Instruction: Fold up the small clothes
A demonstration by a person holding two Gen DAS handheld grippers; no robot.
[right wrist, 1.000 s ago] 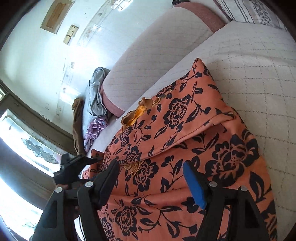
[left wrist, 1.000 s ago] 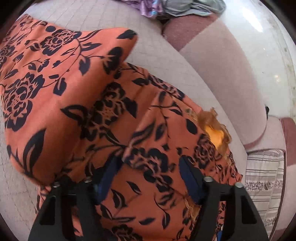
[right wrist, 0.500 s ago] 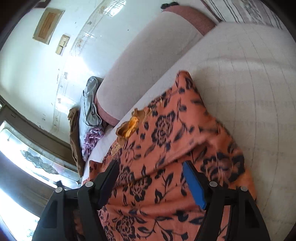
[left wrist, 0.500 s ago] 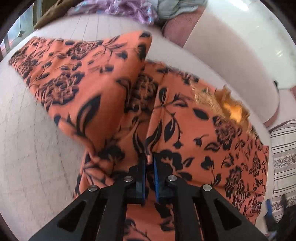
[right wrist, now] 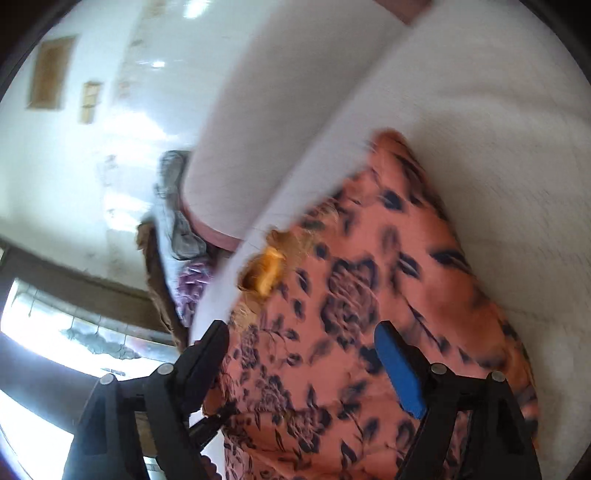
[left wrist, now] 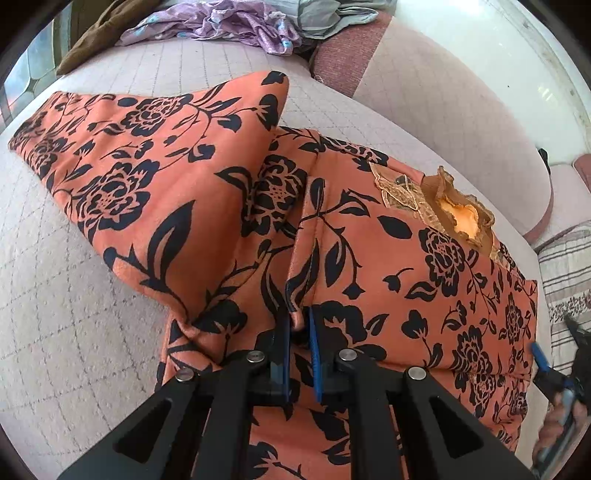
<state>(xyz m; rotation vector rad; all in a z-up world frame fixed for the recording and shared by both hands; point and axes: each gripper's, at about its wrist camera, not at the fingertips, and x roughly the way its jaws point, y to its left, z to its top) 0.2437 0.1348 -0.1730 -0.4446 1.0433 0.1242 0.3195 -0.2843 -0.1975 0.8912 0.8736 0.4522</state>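
Observation:
An orange garment with black flowers [left wrist: 369,277] lies spread on a quilted pale cushion [left wrist: 74,295], its frilled collar [left wrist: 461,218] toward the backrest. One sleeve lies folded across at the left. My left gripper [left wrist: 298,321] pinches a raised fold of the cloth between its blue pads; its jaws are opening slightly with the fold still between them. In the blurred right wrist view my right gripper [right wrist: 303,332] hovers over the same garment [right wrist: 351,295], its jaws opening wide, and the cloth below is not pressed. The right gripper's blue tip [left wrist: 541,356] shows at the garment's right edge.
A long bolster backrest [left wrist: 443,110] runs behind the garment. A pile of purple, grey and brown clothes [left wrist: 229,26] lies at the far end. A striped pillow [left wrist: 565,266] sits to the right. A window [right wrist: 55,332] is at the lower left.
The left gripper went from open over the cloth to shut on a fold of it. The right gripper swung sideways along the garment, its view now blurred, and its jaws widened.

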